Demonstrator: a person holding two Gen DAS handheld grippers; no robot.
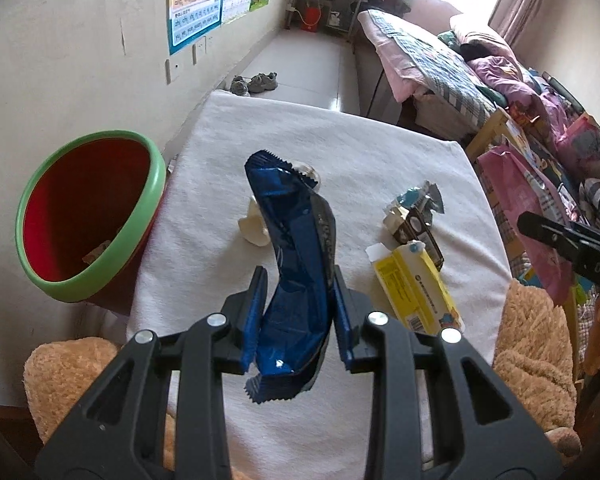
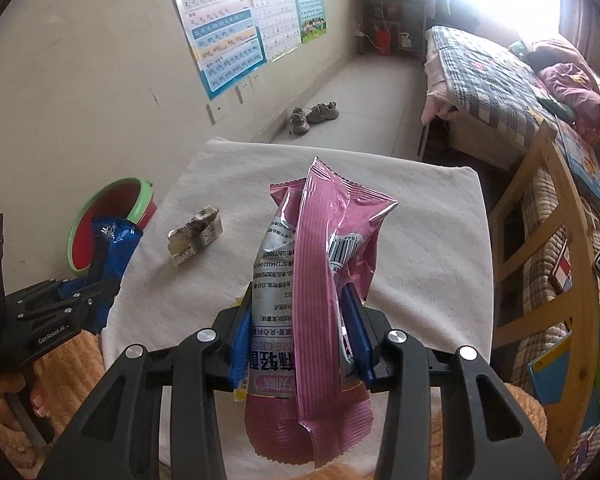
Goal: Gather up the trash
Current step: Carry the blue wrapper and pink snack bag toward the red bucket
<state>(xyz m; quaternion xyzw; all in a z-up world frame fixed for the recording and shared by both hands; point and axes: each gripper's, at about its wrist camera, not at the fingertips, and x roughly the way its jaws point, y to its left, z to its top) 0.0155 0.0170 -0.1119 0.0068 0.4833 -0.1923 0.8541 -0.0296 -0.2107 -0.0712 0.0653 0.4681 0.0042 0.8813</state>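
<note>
My left gripper (image 1: pixel 298 280) is shut on a blue foil wrapper (image 1: pixel 296 248) and holds it above the white-clothed table (image 1: pixel 364 152). It also shows at the left of the right wrist view (image 2: pixel 100 276), with the blue wrapper (image 2: pixel 114 240). My right gripper (image 2: pixel 300 304) is shut on a pink snack bag (image 2: pixel 320 280), held upright over the table (image 2: pixel 420 248). A red bin with a green rim (image 1: pixel 88 216) stands left of the table; it also shows in the right wrist view (image 2: pixel 112 216). A yellow carton (image 1: pixel 416 292), crumpled small wrappers (image 1: pixel 412 216) and a white scrap (image 1: pixel 254 228) lie on the cloth.
A squashed printed box (image 2: pixel 196 236) lies on the cloth. Tan plush cushions (image 1: pixel 536 356) flank the table's near end. A wooden frame (image 2: pixel 552 264) with a quilt and a bed (image 2: pixel 484 76) stand to the right. Shoes (image 2: pixel 312 116) lie on the floor beyond.
</note>
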